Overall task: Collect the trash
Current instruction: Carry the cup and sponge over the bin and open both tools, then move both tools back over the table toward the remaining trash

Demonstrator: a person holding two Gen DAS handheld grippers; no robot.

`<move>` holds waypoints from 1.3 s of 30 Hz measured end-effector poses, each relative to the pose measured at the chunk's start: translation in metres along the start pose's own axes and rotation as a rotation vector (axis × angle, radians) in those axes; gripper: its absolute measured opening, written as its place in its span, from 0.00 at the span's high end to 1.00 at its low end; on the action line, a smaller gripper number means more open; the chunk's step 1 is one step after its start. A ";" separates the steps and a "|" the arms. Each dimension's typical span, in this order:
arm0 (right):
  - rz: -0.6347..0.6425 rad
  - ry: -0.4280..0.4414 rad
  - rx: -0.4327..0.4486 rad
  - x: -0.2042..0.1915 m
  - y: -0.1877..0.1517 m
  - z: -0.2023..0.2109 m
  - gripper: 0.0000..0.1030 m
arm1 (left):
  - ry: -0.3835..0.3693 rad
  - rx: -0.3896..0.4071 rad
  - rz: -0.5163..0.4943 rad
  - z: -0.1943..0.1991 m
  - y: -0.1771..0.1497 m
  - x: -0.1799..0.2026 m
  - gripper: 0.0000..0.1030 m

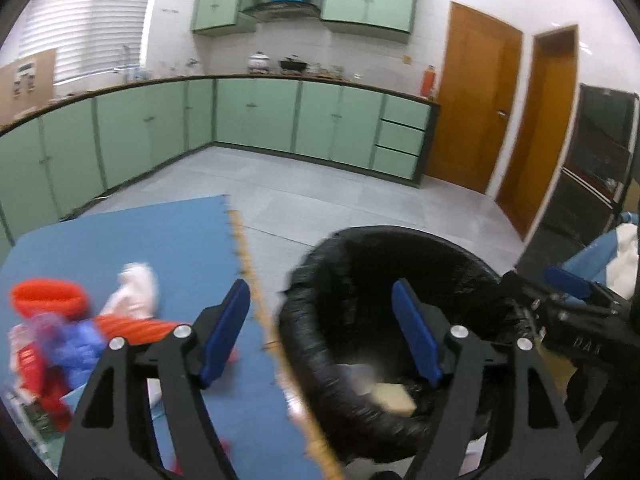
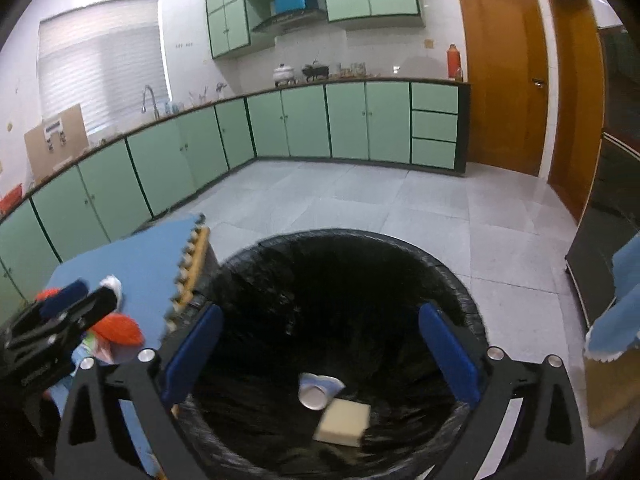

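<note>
A black bin lined with a black bag [image 2: 352, 256] stands on the floor beside a blue foam mat [image 1: 132, 232]; its rim also shows in the left wrist view [image 1: 360, 248]. Inside lie a pale yellow sponge block [image 2: 344, 422] and a crushed white can [image 2: 314, 394]. My right gripper [image 2: 320, 348] is open and empty above the bin's mouth. My left gripper [image 1: 324, 332] is open and empty over the bin's left rim and the mat's edge. On the mat lie an orange cup [image 1: 48, 300], crumpled white paper [image 1: 136, 292] and red and blue wrappers [image 1: 60, 356].
Green cabinets [image 2: 280, 124] run along the back and left walls. Wooden doors [image 2: 504, 76] stand at the right. A dark cabinet [image 1: 592, 168] is at the far right, with blue and white cloth [image 1: 616, 256] near it. Grey tile floor [image 2: 400, 200] lies beyond the bin.
</note>
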State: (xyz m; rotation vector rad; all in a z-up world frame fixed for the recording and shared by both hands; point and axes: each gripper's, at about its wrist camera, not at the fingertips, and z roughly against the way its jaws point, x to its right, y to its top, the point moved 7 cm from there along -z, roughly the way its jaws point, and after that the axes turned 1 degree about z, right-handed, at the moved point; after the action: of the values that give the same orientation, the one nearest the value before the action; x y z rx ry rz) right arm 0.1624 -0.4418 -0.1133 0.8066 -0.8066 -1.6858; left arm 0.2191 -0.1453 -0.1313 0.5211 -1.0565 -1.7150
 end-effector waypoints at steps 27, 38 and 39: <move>0.171 0.202 -0.069 -0.222 -0.110 0.016 0.09 | 0.444 0.010 0.136 0.152 -0.087 -0.194 0.28; 0.230 0.162 -0.148 -0.243 -0.135 -0.010 0.19 | 0.464 -0.041 0.180 0.140 -0.107 -0.218 0.28; 0.233 0.162 -0.160 -0.244 -0.137 -0.012 0.20 | 0.465 -0.043 0.184 0.139 -0.107 -0.219 0.28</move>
State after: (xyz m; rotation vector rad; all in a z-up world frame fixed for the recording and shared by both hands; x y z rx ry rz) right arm 0.1564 -0.1768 -0.2041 0.6999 -0.6205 -1.4383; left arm 0.1442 0.1213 -0.1785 0.7287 -0.7066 -1.3631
